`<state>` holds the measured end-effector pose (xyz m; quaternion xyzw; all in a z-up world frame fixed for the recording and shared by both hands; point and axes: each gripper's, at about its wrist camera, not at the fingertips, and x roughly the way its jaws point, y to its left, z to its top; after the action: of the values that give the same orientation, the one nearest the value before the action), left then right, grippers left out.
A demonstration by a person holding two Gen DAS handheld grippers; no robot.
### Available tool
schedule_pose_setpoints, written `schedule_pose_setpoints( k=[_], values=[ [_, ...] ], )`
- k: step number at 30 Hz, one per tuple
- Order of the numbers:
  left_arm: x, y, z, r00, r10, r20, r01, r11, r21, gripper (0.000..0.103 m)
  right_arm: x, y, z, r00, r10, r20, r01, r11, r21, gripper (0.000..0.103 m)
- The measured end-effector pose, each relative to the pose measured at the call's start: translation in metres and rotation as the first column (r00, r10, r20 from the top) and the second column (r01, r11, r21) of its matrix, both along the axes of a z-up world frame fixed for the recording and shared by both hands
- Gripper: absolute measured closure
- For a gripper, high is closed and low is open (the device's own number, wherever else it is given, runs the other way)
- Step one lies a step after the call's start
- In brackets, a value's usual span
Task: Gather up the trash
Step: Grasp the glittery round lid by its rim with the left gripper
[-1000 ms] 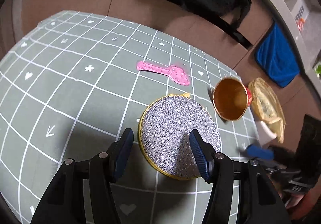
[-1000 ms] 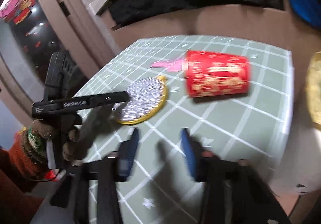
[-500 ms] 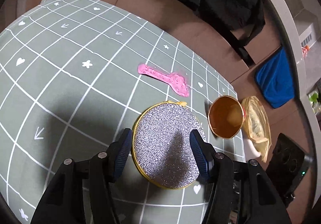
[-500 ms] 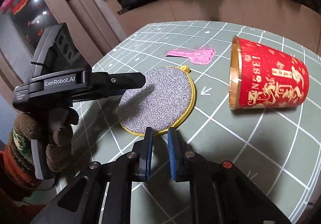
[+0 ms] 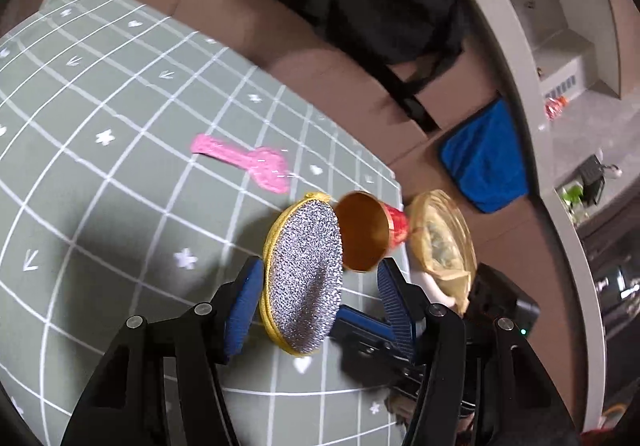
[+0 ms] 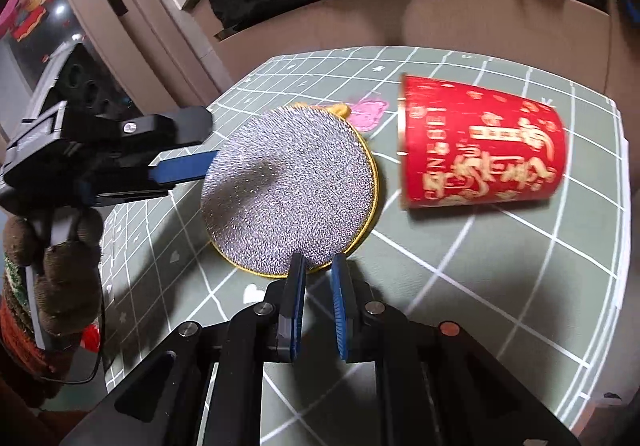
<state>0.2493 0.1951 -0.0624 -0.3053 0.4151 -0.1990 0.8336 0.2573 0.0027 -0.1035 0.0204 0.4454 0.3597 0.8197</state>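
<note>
- right gripper [image 6: 318,278]: blue ribbed pads nearly together, narrow gap; near rim of the round scrubber [image 6: 290,190] sits right at the tips. Can't tell if the pads actually pinch the yellow edge or just touch it.
- left gripper [image 5: 320,286]: jaws wide. Scrubber stands tilted between them, raised edge-on; left pad [image 5: 244,306] against its yellow rim, right pad clear of it. From the right wrist view, its blue finger [image 6: 184,168] reaches the scrubber's far-left edge.
- left hand [image 6: 60,246]: knit glove, brown fingers, striped cuff, wrapped on the handle.
- scrubber: flat disc, silver metallic mesh face, yellow stitched border, small loop at the far edge.
- paper cup [image 6: 480,150]: lying on its side just right of the scrubber, red with gold print, gold lining. Gold Chinese characters plus partial Latin letters, not legible.
- pink wrapper [image 5: 244,162]: flat, spoon-shaped, beyond the scrubber.
- mat [image 6: 460,266]: grey-green, white grid, hearts, stars, arrows.
- yellow plastic bag [image 5: 440,242]: crinkled, off the mat's far-right edge.
</note>
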Motion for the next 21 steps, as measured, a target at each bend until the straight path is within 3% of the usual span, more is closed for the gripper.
schedule_pose_setpoints(
  k=[3,7,9,11,15,17,19,21],
  values=[
    [0.003,-0.012,0.002,1.0,-0.027,0.003,0.027,1.0,0.009,0.049,-0.001,-0.007,0.0,1.0,-0.018,0.003,0.018,1.0,0.002,0.091],
    [0.009,-0.03,0.001,0.997,-0.077,-0.014,0.077,0.997,-0.011,0.069,-0.002,-0.019,-0.001,0.999,-0.038,-0.001,0.038,0.999,0.021,0.091],
    [0.012,-0.043,0.0,0.995,-0.095,-0.023,0.096,0.995,0.015,0.07,-0.003,-0.025,-0.001,0.999,-0.044,-0.006,0.045,0.998,0.032,0.091],
    [0.013,-0.053,0.0,0.996,-0.092,-0.018,0.093,0.993,0.068,0.087,-0.004,-0.029,-0.001,0.999,-0.052,-0.003,0.052,0.998,0.034,0.091],
    [0.01,-0.054,0.007,0.999,-0.041,0.026,0.038,0.99,0.133,0.088,-0.009,-0.038,0.004,0.997,-0.071,0.028,0.071,0.997,0.019,0.086],
    [0.006,-0.051,0.014,0.998,-0.008,0.057,-0.002,0.985,0.174,0.088,-0.015,-0.041,0.013,0.993,-0.084,0.081,0.085,0.996,-0.007,0.072],
    [-0.002,-0.047,0.023,0.994,0.043,0.1,-0.067,0.965,0.252,0.088,-0.02,-0.046,0.023,0.985,-0.102,0.139,0.107,0.994,-0.026,0.059],
    [-0.009,-0.044,0.029,0.985,0.085,0.15,-0.131,0.935,0.328,0.088,-0.023,-0.045,0.034,0.965,-0.142,0.222,0.163,0.984,-0.077,0.058]
  ],
)
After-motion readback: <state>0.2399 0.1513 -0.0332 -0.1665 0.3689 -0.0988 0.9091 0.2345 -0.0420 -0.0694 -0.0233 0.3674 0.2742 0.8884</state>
